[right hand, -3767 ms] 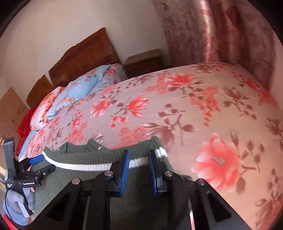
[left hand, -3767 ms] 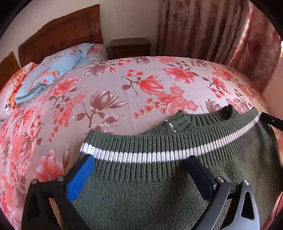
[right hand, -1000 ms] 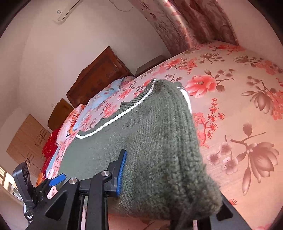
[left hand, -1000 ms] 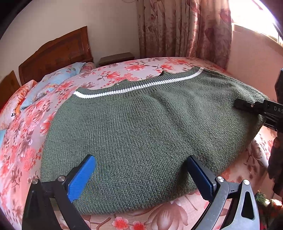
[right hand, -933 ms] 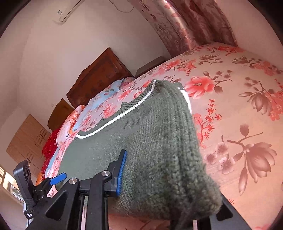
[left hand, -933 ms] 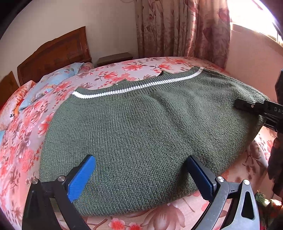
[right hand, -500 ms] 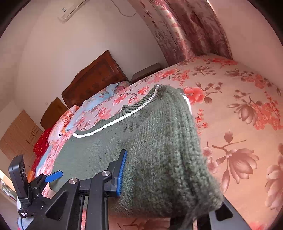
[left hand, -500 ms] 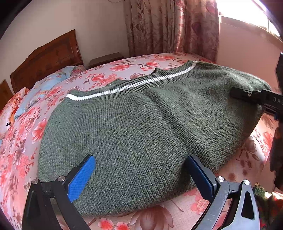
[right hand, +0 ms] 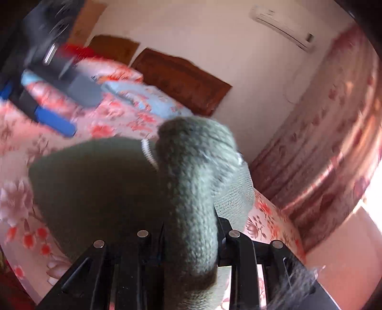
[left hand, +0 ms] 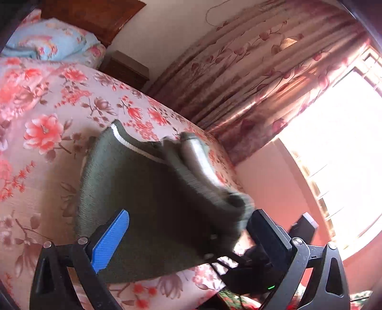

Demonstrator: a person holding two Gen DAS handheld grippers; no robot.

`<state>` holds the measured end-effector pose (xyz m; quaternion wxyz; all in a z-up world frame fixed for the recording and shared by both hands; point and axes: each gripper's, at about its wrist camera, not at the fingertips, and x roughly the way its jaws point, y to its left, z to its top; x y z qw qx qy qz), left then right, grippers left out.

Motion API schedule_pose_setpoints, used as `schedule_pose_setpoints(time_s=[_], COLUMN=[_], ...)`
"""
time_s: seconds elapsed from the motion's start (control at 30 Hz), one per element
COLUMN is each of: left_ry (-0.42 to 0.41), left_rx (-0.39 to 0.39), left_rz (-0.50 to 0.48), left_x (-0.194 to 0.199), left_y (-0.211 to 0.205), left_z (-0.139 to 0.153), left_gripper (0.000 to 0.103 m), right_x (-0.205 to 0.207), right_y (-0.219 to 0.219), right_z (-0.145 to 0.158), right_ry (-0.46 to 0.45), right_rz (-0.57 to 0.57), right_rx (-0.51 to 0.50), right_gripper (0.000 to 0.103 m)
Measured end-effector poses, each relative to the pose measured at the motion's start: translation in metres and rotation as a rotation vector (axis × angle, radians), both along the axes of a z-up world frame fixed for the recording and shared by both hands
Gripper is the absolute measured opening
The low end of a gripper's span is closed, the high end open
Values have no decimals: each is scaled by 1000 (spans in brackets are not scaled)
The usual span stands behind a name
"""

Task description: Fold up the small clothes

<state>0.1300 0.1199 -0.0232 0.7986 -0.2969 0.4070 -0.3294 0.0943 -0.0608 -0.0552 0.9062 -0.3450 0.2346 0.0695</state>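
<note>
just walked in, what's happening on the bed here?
A person with two handheld grippers is folding a green knit sweater on the floral bedspread. The right gripper has its jaws shut on a bunched sweater edge, lifted off the bed. The left gripper sits over the fabric, jaws open. Both views are motion-blurred.

A floral bedspread (left hand: 47, 114) in pink and red covers the bed, with a light-blue pillow (left hand: 50, 45) lying against the wooden headboard (left hand: 95, 16). A dark nightstand (left hand: 124, 69) stands beside the bed, next to floral curtains (left hand: 262, 78) flanking a bright window (left hand: 346, 143). An air conditioner (right hand: 281, 23) is mounted high on the wall.
</note>
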Motion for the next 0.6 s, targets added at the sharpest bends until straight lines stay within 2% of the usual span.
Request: schedule_pose_setpoints(time_s=[0.07, 0.13, 0.23, 0.3, 0.43, 0.53, 0.6], left_ry=[50, 93, 159, 183, 193, 214, 233], left_rx=[-27, -47, -75, -78, -24, 96, 159], left_rz=[-21, -43, -70, -99, -187, -232, -263], left_x=[7, 12, 21, 33, 54, 69, 74], left_y=[-3, -9, -21, -32, -67, -97, -114], left_z=[-9, -19, -30, -32, -24, -25, -32], left_gripper=[103, 103, 103, 103, 103, 103, 103], right_x=[3, -6, -10, -13, -17, -20, -19], right_y=[23, 30, 19, 15, 12, 12, 9], right_z=[-34, -51, -41, -36, -33, -35, -34], right_ry=[46, -39, -77, -118, -141, -148, -132], right_rz=[42, 48, 39, 38, 47, 57, 57], right_rx=[-124, -200, -135, -127, -110, -99, -88], right_gripper=[29, 29, 28, 27, 27, 28, 31])
